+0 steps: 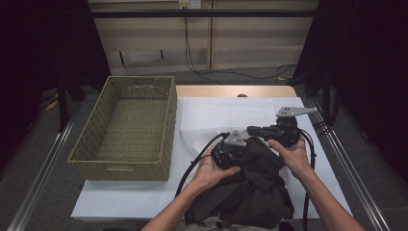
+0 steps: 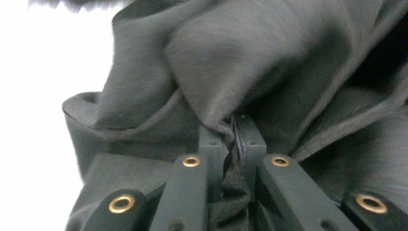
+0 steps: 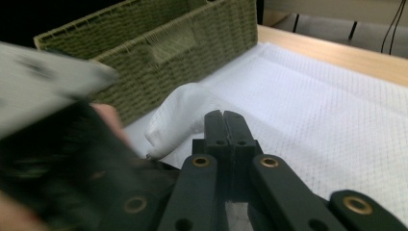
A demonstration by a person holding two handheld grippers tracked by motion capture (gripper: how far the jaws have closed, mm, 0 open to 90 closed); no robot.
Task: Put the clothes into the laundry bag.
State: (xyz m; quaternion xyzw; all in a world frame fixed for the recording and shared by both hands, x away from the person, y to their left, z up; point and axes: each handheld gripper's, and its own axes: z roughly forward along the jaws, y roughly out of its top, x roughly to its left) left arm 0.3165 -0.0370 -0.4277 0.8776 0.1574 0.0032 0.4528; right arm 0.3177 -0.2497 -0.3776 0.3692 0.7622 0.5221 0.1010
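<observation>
At the near edge of the surface (image 1: 144, 199), a crumpled dark garment (image 1: 255, 187) is lying on the white cloth (image 1: 226, 115), with its lower folds hanging over the front edge. The left tool (image 1: 230, 150) is sitting on the garment's upper left part, gripped from below by the person's left hand (image 1: 211, 171), the forearm coming in from the bottom. In the left gripper view its jaws are pinching a fold of the dark fabric (image 2: 234, 134) between them, with grey cloth bunching up all around.

The right tool (image 1: 262, 130) is resting just past the garment's top edge, pointing left toward the other tool, and the right hand (image 1: 293, 154) is wrapping around its body. In the right gripper view the jaws are pressing together with nothing between them, hovering over the white cloth (image 3: 312, 110). That view is also showing a raised white fold (image 3: 178, 118) in front of the jaws and the woven side of the basket (image 3: 159, 53) with its handle slot, details that the high view is giving only faintly. The left tool is appearing there as a blurred dark mass at the left.

From above, the green wicker basket (image 1: 127, 163) is standing to the left of the cloth, well apart from the garment. The garment's near end is being cut off by the bottom of the high view, and the dim light is making its shape hard to read.
</observation>
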